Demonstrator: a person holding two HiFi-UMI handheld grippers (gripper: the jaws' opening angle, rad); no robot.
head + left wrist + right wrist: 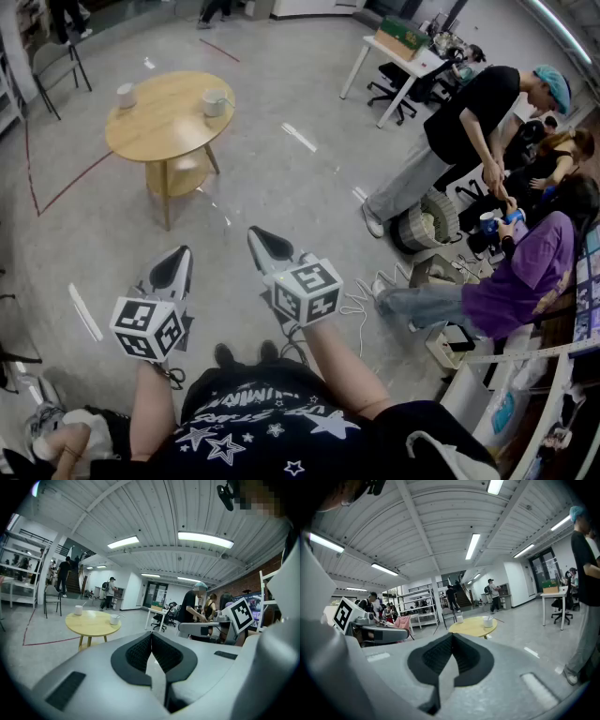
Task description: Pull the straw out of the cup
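A round wooden table [169, 122] stands some way ahead on the floor. Two white cups sit on it, one at its left edge [126, 95] and one at its right [216, 102], which shows a thin straw. Both cups also appear in the left gripper view [78, 610] [114, 619] and in the right gripper view [460, 618] [488, 621]. My left gripper [180, 253] [151, 637] and right gripper [255, 234] [452, 638] hover side by side over the floor, well short of the table. Both are shut with nothing between the pads.
Several people stand and sit at the right [469, 122] around equipment and cables [361, 309]. A white desk [403, 56] with office chairs is at the back right. A chair [61, 61] stands at the back left, and red tape lines [66, 183] mark the floor.
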